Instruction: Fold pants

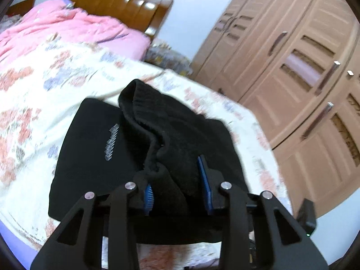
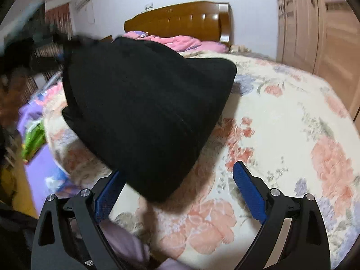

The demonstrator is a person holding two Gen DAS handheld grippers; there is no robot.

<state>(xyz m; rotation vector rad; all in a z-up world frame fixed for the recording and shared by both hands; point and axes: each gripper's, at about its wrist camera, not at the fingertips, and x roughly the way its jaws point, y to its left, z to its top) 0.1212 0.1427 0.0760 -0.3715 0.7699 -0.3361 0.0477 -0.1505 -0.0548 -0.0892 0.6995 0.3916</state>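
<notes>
At the bottom centre of the left view the left gripper (image 1: 177,180) pinches a bunched fold of the black pants (image 1: 94,148) lying on the flowered bedspread (image 1: 33,103), while the right gripper (image 2: 180,180), fingers spread wide, seems to hold nothing below the blurred raised cloth.

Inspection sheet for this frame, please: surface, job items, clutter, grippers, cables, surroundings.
Surface: bed with floral cover.
Job's things: black pants, partly folded flat, one part lifted.
Clutter: pink quilt at the head end; coloured items off the bed's edge, blurred.
Grippers: left gripper has pants cloth between its fingers, grip unclear; right gripper open, pants edge hanging over it.
Cables: nothing seen.
Surroundings: wooden headboard, wardrobe, white wall.
</notes>
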